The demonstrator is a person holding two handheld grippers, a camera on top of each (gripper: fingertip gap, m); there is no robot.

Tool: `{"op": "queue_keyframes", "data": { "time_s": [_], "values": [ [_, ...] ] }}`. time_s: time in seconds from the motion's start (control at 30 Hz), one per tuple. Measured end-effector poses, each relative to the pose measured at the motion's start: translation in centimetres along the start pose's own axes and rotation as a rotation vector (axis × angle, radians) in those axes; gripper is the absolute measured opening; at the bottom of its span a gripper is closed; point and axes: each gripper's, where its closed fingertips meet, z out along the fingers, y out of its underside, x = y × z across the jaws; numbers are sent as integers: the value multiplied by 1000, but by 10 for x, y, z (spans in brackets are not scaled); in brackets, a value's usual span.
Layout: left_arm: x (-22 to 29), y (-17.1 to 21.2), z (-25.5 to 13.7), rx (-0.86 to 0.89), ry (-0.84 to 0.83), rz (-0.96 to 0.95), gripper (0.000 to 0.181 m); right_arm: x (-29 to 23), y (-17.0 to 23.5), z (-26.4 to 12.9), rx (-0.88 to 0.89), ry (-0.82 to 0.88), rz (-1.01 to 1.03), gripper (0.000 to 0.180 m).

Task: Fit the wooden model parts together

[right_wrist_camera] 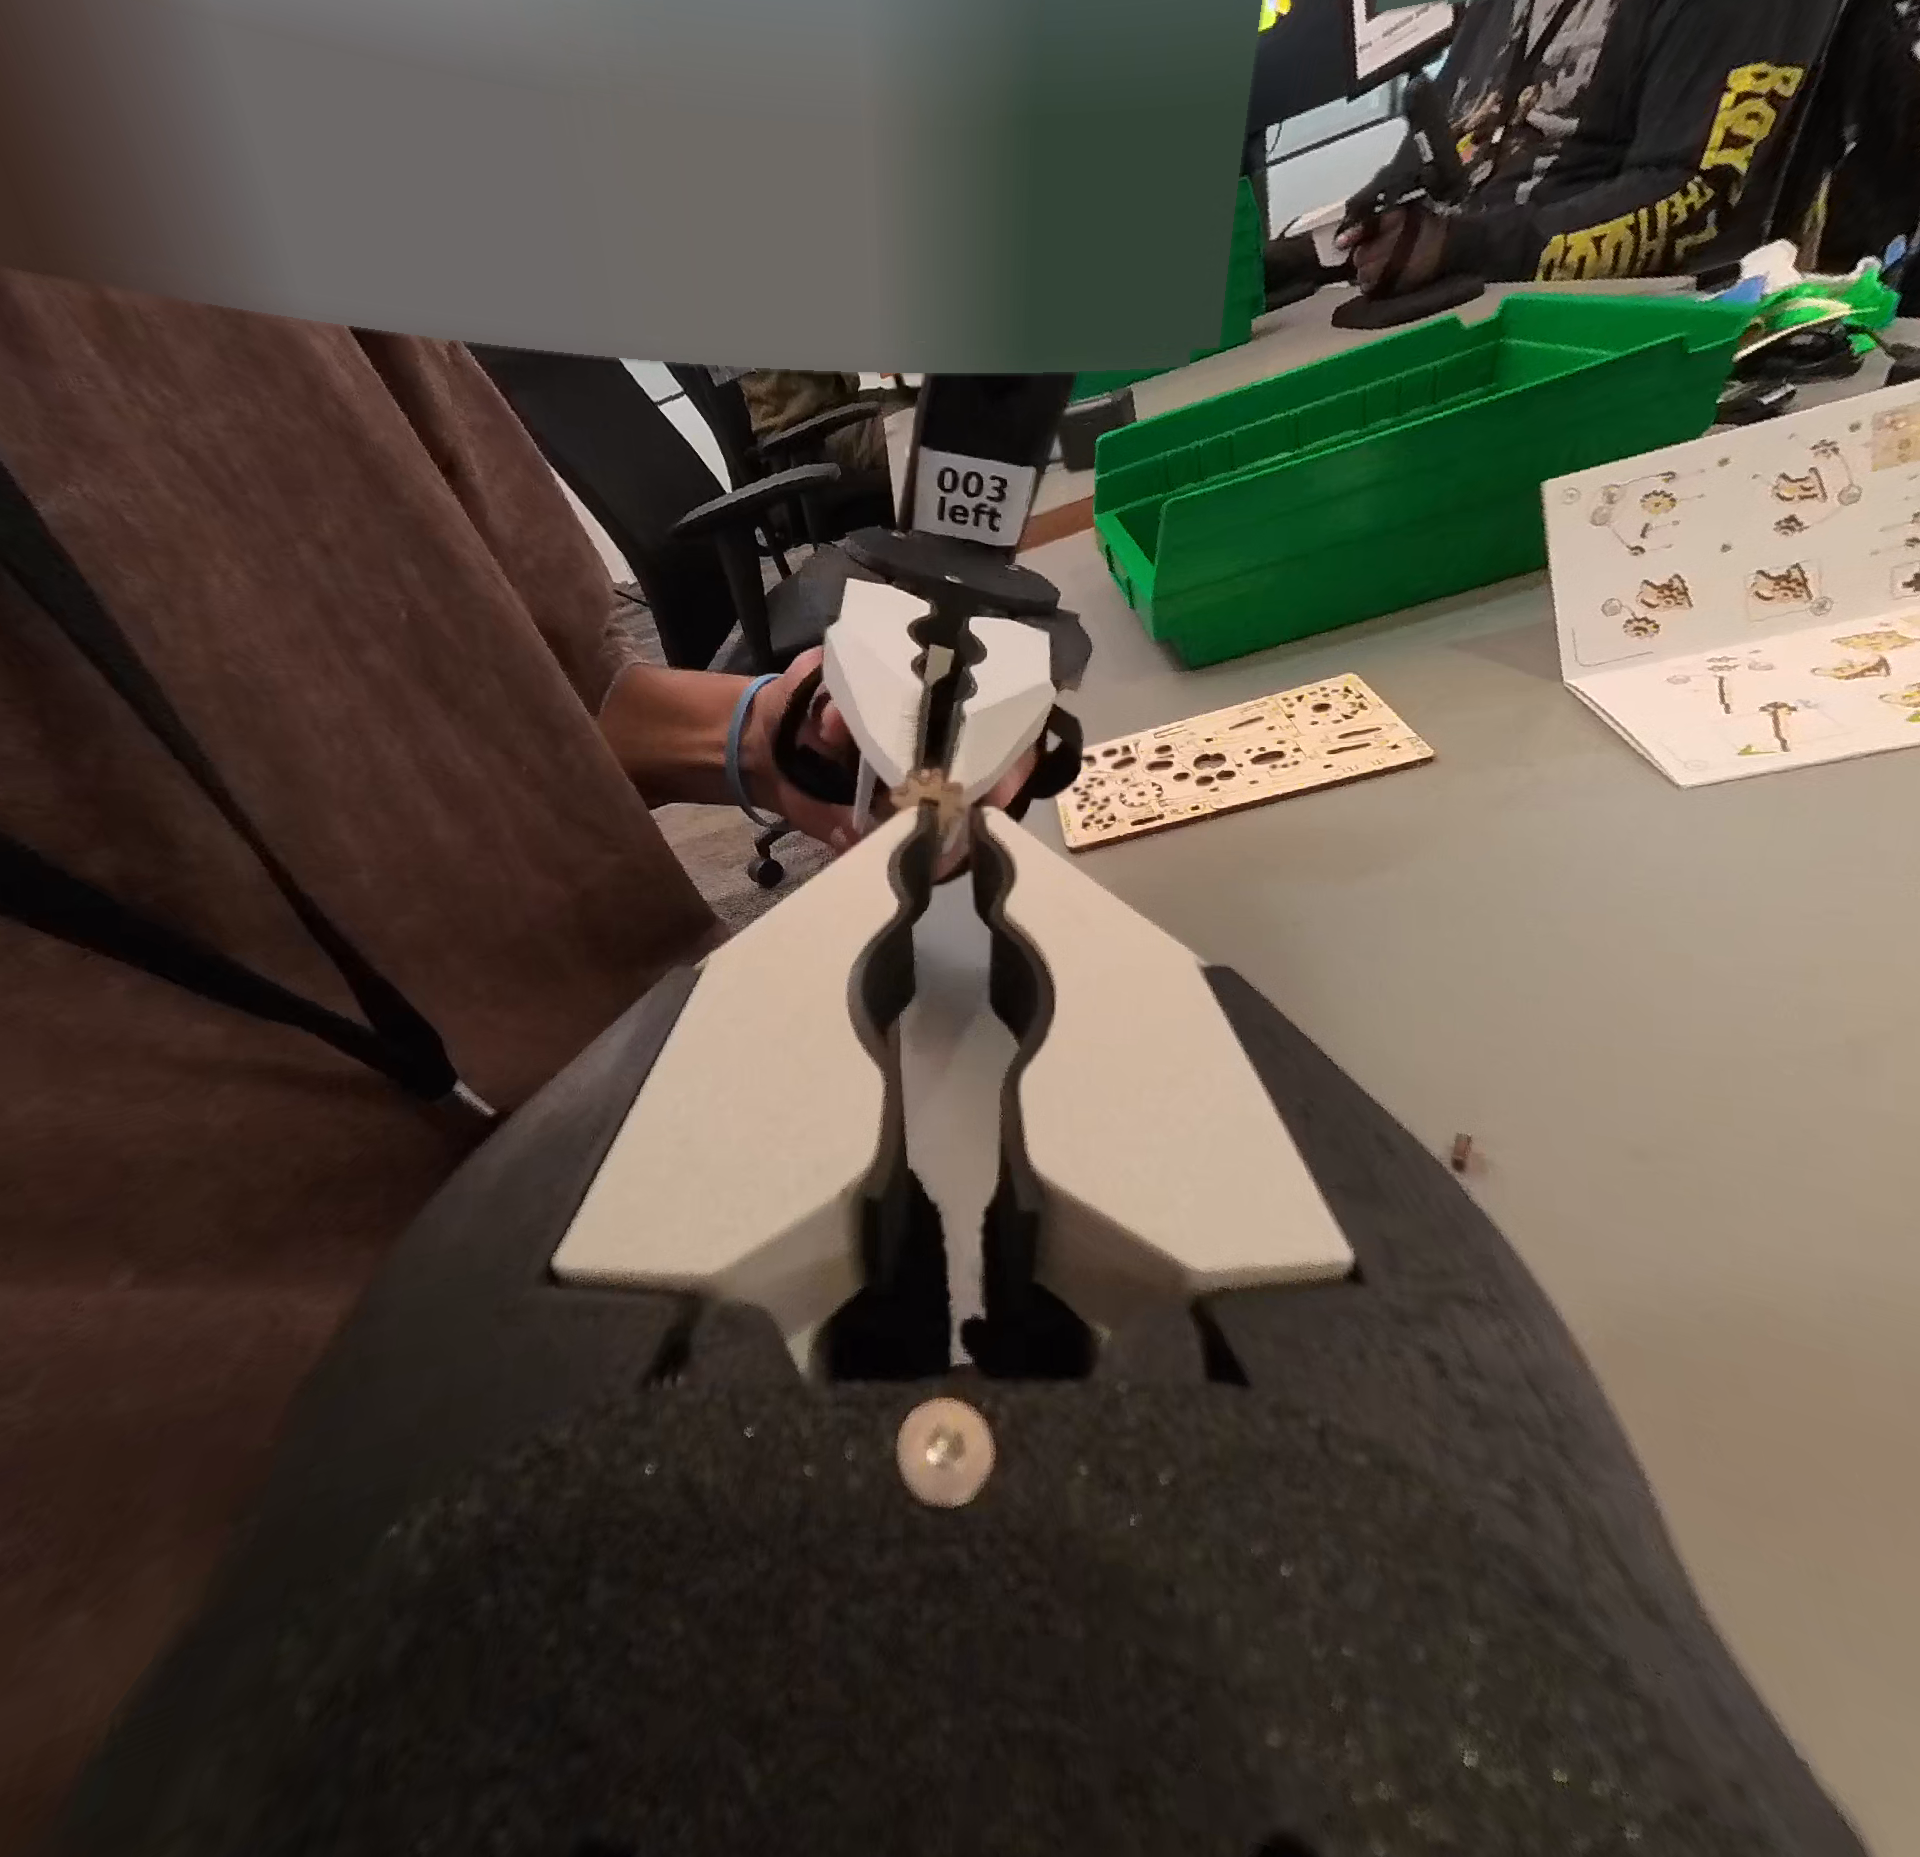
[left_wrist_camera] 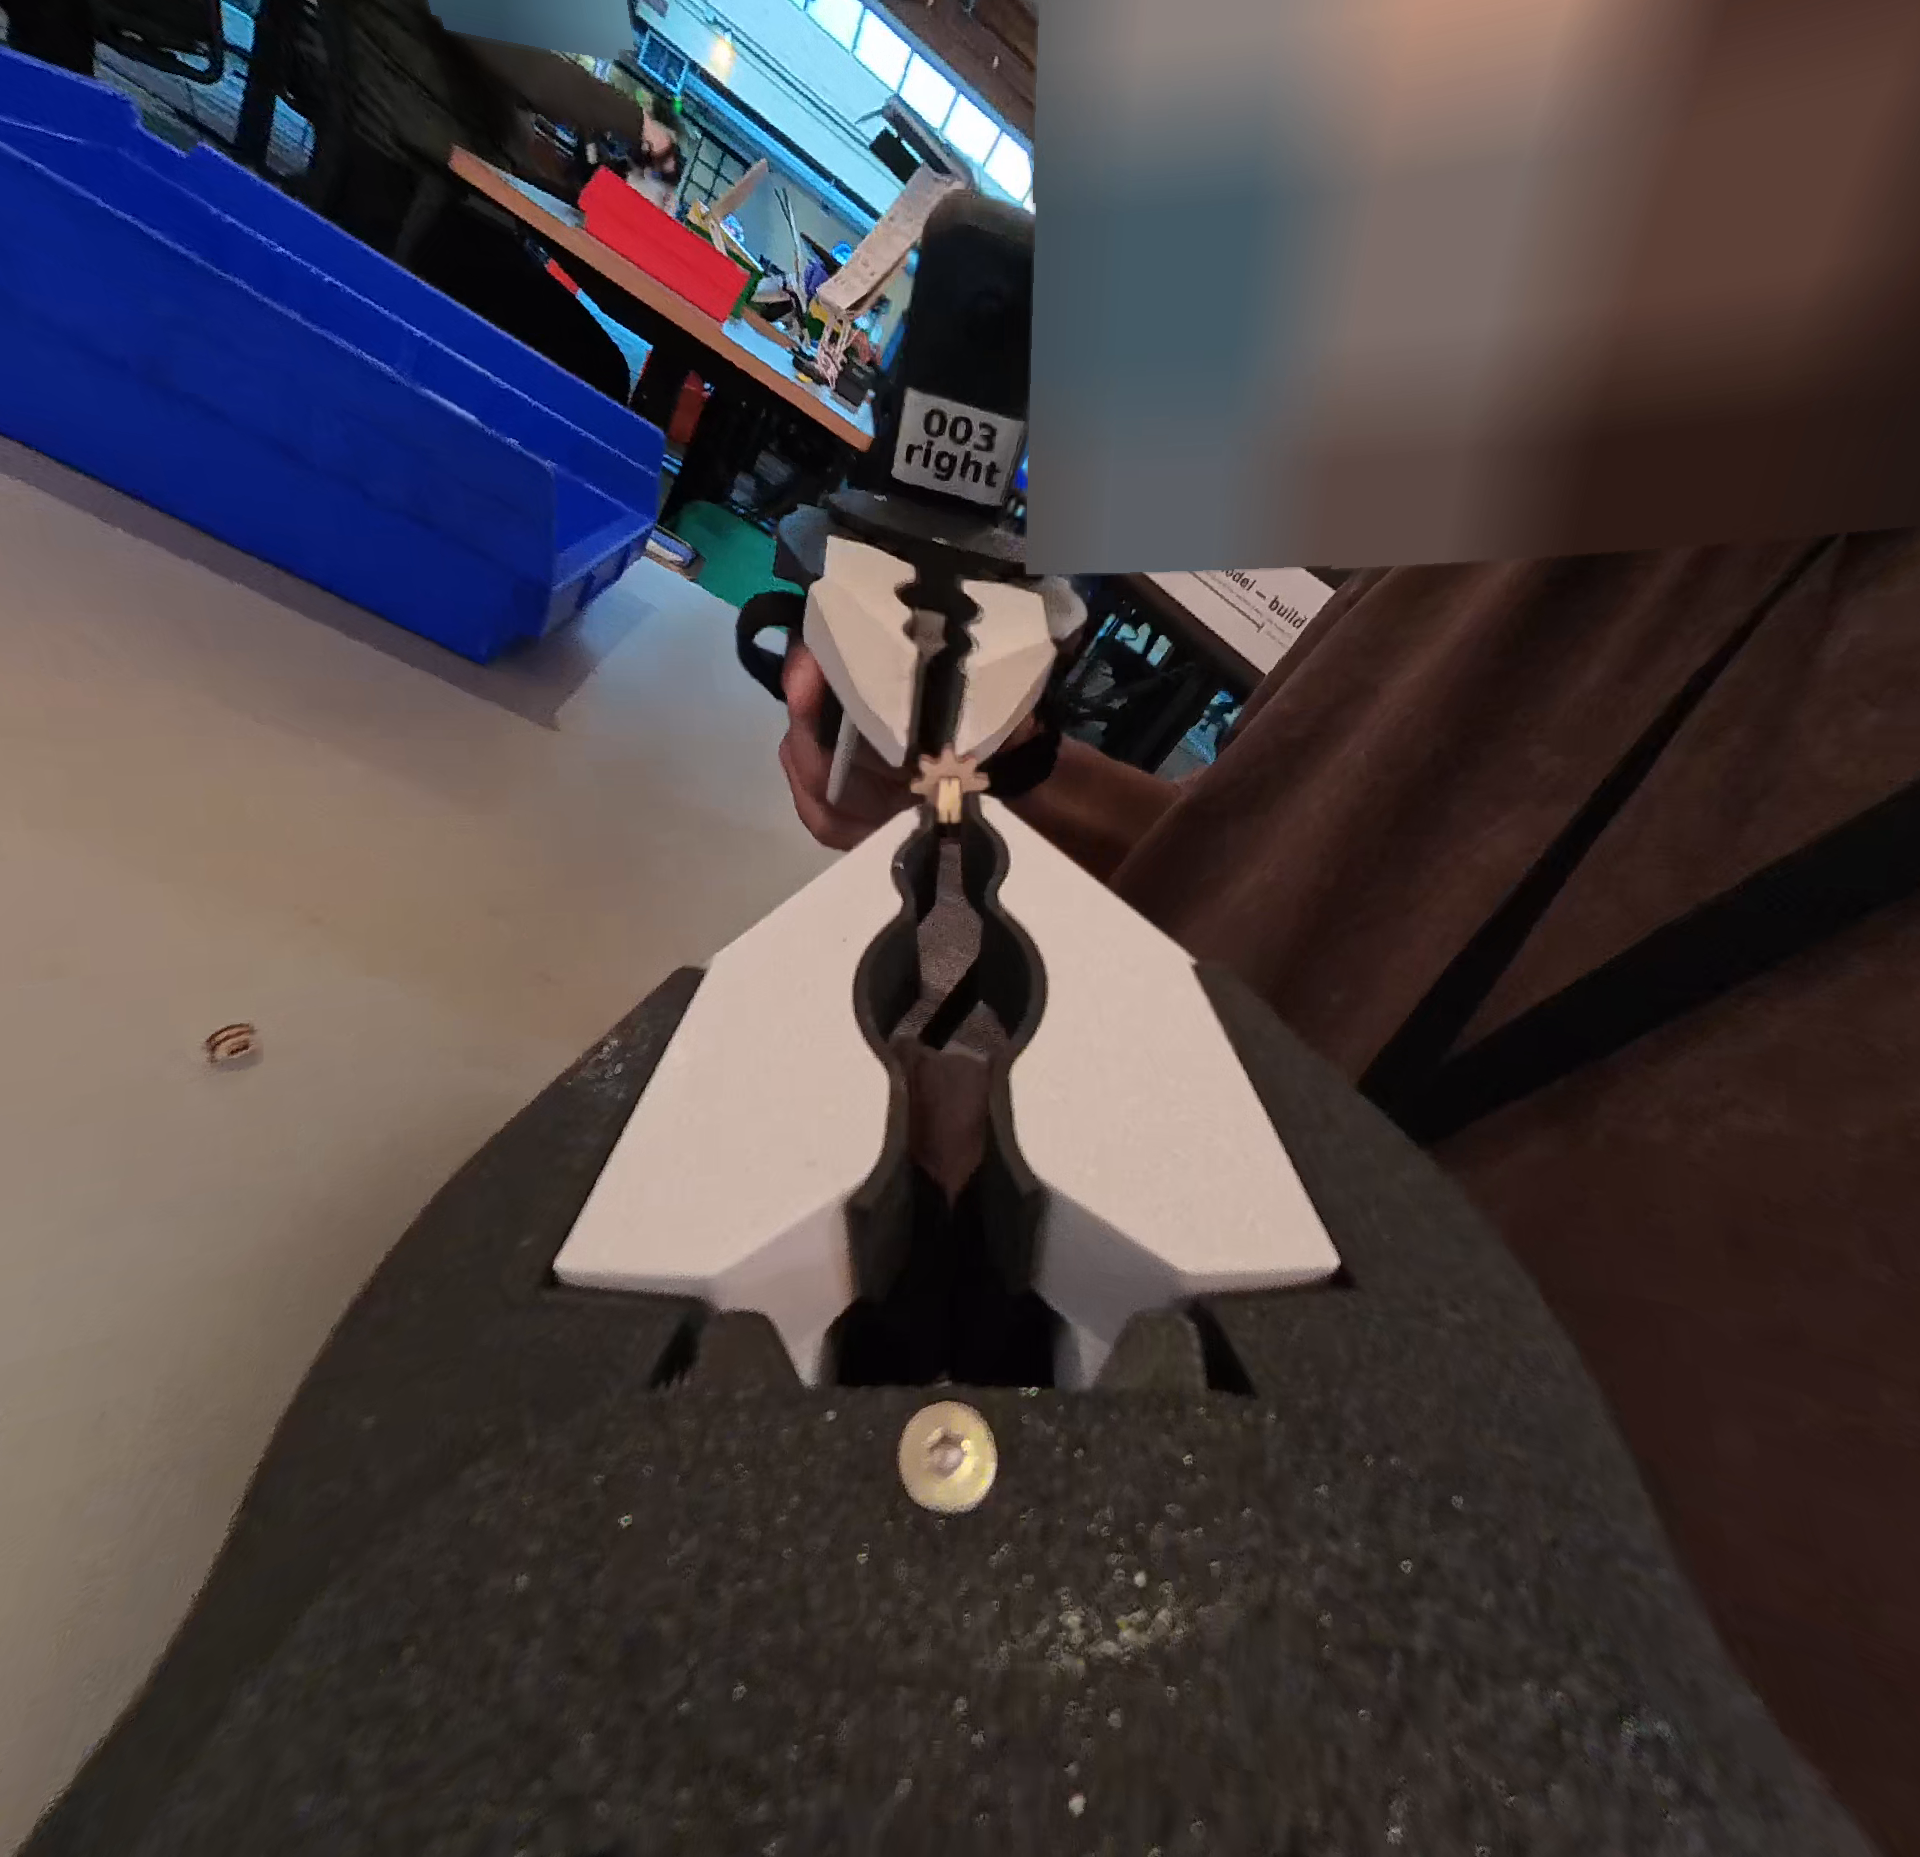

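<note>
My two grippers meet tip to tip above the table edge. In the left wrist view my left gripper [left_wrist_camera: 948, 828] is shut on a small wooden peg [left_wrist_camera: 948, 802]. Facing it, my right gripper [left_wrist_camera: 948, 749] is shut on a small wooden gear [left_wrist_camera: 950, 771]; peg and gear touch. In the right wrist view my right gripper [right_wrist_camera: 940, 820] points at the left gripper [right_wrist_camera: 928, 768], with the gear [right_wrist_camera: 928, 792] between the tips. A thin wooden strip [right_wrist_camera: 938, 664] shows in the left gripper's gap. Which part sits in which cannot be told exactly.
A blue bin [left_wrist_camera: 312, 353] stands at the back left, and a small wooden ring [left_wrist_camera: 231, 1044] lies on the table. To the right are a punched wooden parts sheet [right_wrist_camera: 1247, 758], a green bin [right_wrist_camera: 1403, 477], a folded instruction sheet [right_wrist_camera: 1745, 602] and a tiny wooden piece [right_wrist_camera: 1463, 1151]. A person in brown sits close. Both grippers' tips are close together, under 4 cm apart.
</note>
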Motion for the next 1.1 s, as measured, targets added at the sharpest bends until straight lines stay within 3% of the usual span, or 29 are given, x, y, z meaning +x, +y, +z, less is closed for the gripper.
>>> {"op": "queue_keyframes", "data": {
  "time_s": [0.23,1.1],
  "values": [
    [1,-7,-3,56,8,-28,2,-6,-4,9,31,-9,-25,4],
    [2,6,4,-45,-17,38,2,3,-1,-2,0,41,-29,3]
  ]
}}
